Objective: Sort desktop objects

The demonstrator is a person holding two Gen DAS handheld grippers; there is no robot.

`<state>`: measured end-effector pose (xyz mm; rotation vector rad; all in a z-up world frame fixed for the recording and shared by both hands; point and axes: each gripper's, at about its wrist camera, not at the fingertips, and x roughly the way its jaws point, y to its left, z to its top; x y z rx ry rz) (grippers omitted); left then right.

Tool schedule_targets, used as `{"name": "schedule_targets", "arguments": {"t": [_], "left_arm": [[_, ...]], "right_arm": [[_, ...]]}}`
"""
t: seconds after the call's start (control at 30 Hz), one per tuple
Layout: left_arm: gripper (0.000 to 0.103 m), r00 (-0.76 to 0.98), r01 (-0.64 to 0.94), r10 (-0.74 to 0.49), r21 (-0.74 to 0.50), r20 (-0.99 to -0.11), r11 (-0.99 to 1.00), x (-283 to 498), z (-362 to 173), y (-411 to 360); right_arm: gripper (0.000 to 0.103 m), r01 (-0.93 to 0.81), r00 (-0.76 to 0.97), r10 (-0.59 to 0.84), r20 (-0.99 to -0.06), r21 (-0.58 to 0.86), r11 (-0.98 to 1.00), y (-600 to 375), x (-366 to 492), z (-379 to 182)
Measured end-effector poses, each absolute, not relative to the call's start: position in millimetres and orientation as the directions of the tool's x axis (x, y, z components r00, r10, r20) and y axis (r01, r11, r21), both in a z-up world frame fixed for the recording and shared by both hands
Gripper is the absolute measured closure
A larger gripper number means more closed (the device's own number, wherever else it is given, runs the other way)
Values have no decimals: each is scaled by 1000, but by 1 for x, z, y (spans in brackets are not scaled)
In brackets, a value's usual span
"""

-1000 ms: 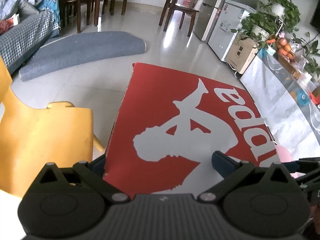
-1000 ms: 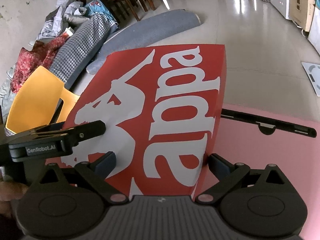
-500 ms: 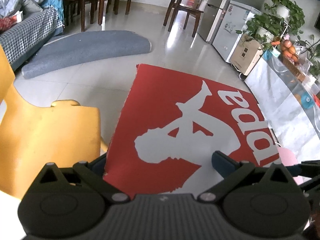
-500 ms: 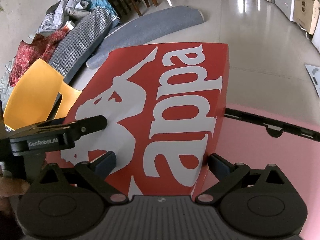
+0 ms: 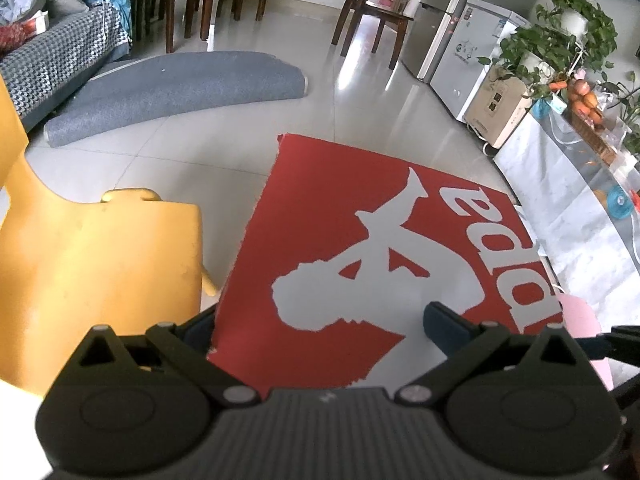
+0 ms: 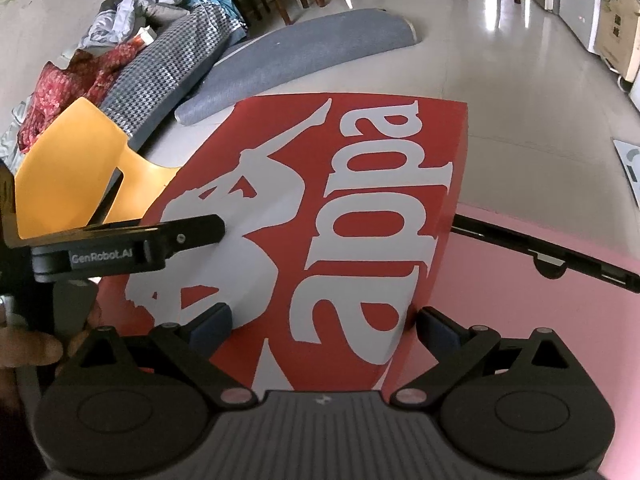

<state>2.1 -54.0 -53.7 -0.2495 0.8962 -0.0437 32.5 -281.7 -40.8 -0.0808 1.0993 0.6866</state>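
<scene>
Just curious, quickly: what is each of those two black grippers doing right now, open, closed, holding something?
Left gripper: open, fingers spread either side of the red box lid.
Right gripper: open, fingers astride the same lid's edge, not clamped.

Both tongs, the left tongs (image 5: pixel 320 322) and the right tongs (image 6: pixel 322 322), are matte black with ribbed grey housings, round side discs, silver pivot screws and dark blue fingertip pads (image 6: pixel 210 322), one arm lettered "GenRobot.AI" at left of the right view.

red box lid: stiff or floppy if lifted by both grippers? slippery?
The red box lid looks like flat cardboard with straight edges, so probably stiff and light. Its broad face may twist if one hand-held gripper lets go. The print looks matte, so likely not slippery.
</scene>
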Motion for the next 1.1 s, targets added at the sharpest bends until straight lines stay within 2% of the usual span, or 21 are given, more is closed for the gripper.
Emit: {"name": "schedule_targets", "arguments": {"t": [1.1], "left_arm": [[0, 637, -70, -145, -244, -757, 967, -22, -51, -42]], "right_arm": [[2, -596, 276, 485, -830, 248, 764, -282, 9, -38]]}}
